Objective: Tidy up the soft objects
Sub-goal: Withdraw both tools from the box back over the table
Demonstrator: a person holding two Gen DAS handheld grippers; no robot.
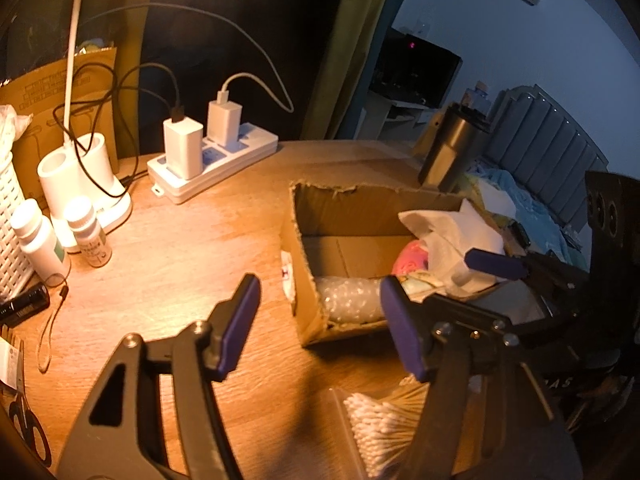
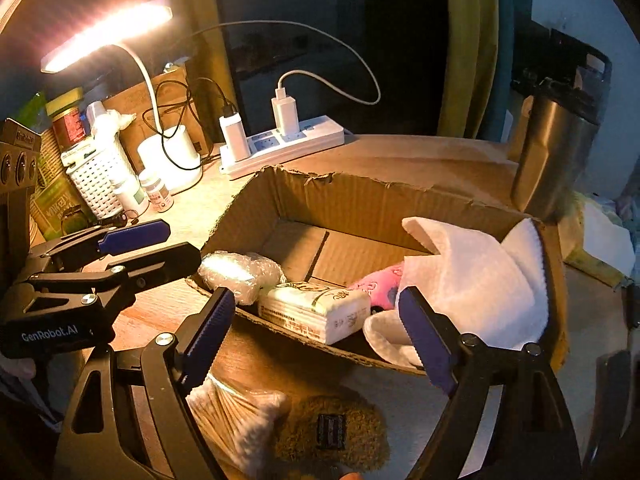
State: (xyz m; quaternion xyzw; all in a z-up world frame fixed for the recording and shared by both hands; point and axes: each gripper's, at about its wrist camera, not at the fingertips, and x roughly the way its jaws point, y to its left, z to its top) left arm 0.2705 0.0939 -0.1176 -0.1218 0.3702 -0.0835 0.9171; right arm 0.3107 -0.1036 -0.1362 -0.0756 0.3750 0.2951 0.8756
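Observation:
An open cardboard box (image 2: 360,192) stands on the wooden table (image 1: 180,260). It holds a bubble-wrap roll (image 2: 236,270), a tissue pack (image 2: 316,312), a pink soft item (image 2: 380,288) and a white towel (image 2: 472,276) draped over its right end. The box also shows in the left wrist view (image 1: 344,208), with the bubble wrap (image 1: 348,298) and towel (image 1: 452,236). My left gripper (image 1: 320,328) is open and empty, just left of the box. My right gripper (image 2: 316,332) is open and empty, at the box's near rim. It also shows in the left wrist view (image 1: 496,264), by the towel.
A desk lamp (image 2: 108,36), power strip with chargers (image 1: 212,160), white basket (image 2: 100,180), small bottles (image 1: 88,232) and scissors (image 1: 28,424) sit at the left. A steel tumbler (image 2: 556,148) stands behind the box. A cotton-swab box (image 1: 380,428) and a brown scouring pad (image 2: 332,428) lie in front.

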